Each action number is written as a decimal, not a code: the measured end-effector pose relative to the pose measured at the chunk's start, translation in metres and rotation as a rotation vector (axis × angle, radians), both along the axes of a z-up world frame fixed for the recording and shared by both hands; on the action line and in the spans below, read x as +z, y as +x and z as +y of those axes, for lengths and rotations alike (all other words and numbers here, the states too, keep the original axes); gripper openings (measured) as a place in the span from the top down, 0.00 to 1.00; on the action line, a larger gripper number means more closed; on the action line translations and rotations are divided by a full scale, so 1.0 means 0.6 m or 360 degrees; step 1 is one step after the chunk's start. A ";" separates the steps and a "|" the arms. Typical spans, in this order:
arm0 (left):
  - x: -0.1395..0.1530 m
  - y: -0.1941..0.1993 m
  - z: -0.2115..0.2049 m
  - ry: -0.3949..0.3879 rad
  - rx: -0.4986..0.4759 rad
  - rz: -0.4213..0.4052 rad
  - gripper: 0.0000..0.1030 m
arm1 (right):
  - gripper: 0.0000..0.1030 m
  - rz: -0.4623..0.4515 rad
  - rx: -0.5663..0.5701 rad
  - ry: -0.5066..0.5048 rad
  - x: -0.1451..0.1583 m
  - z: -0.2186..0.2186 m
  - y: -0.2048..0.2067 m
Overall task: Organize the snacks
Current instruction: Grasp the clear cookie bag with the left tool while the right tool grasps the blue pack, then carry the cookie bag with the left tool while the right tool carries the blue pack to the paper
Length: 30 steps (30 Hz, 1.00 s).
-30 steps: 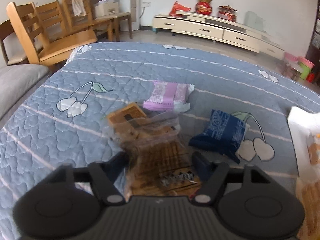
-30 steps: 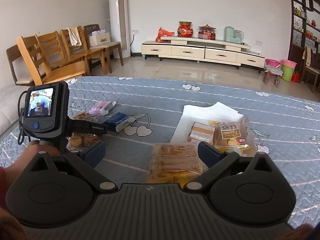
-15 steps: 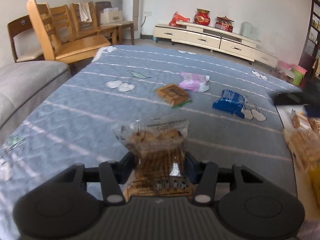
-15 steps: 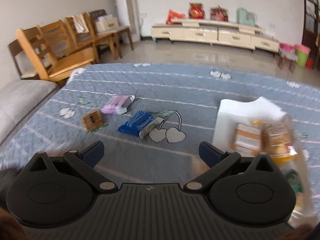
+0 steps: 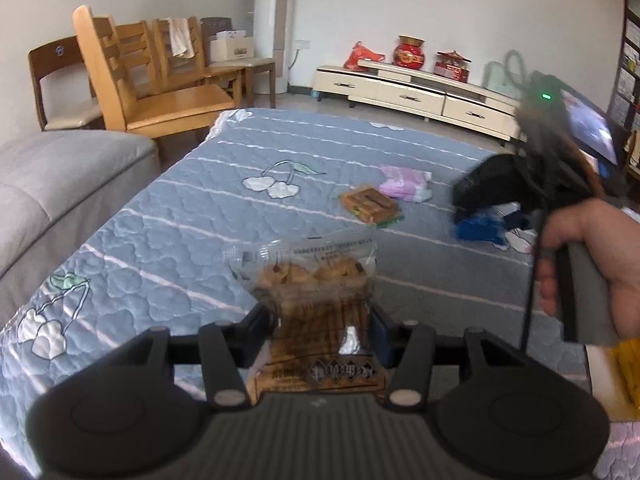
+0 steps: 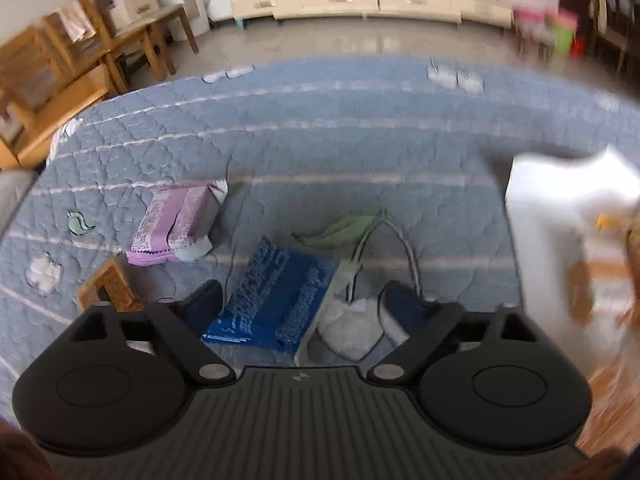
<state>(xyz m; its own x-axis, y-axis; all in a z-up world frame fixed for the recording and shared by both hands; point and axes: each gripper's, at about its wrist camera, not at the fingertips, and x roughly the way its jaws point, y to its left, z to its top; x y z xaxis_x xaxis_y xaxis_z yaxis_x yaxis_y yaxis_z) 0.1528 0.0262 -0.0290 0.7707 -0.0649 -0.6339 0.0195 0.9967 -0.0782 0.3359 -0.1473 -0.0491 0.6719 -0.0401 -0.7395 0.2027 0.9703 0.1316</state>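
My left gripper (image 5: 320,320) is shut on a clear bag of brown cookies (image 5: 316,284), held above the blue quilt (image 5: 200,216). My right gripper (image 6: 304,304) hangs low over a blue snack packet (image 6: 276,300). Its jaws are closing with the packet between them, and the right pad stands clear of it. The left wrist view shows the same gripper (image 5: 500,188), held by a hand (image 5: 592,264), over the blue packet (image 5: 480,230). A purple packet (image 6: 176,224) and a brown snack block (image 6: 112,284) lie to the left.
A white sheet or bag (image 6: 560,216) with more snacks lies at the right of the quilt. Beyond the bed's left side are wooden chairs (image 5: 160,92) and a grey sofa (image 5: 60,184). A long cream cabinet (image 5: 400,88) lines the far wall.
The left gripper closed on the cookie bag and drew it up and back from the other snacks. The right gripper swung left from the white sheet, dropped over the blue packet, and its jaws narrowed.
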 end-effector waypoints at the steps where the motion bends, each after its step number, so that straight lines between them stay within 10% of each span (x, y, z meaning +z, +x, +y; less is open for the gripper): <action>1: 0.000 0.000 0.002 -0.0008 0.0007 0.0002 0.50 | 0.44 -0.0004 0.0007 -0.0033 0.003 0.002 -0.007; 30: 0.143 -0.157 -0.065 0.0070 -0.0141 -0.0278 0.50 | 0.44 -0.0541 0.0269 -0.0182 0.179 -0.072 -0.523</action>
<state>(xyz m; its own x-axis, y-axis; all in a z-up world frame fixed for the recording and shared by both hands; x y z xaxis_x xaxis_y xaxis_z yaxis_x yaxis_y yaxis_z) 0.0588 -0.0130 0.0569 0.8617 -0.1123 -0.4949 0.1166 0.9929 -0.0222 0.0224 -0.1906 0.0585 0.8819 0.0225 -0.4709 0.0026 0.9986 0.0526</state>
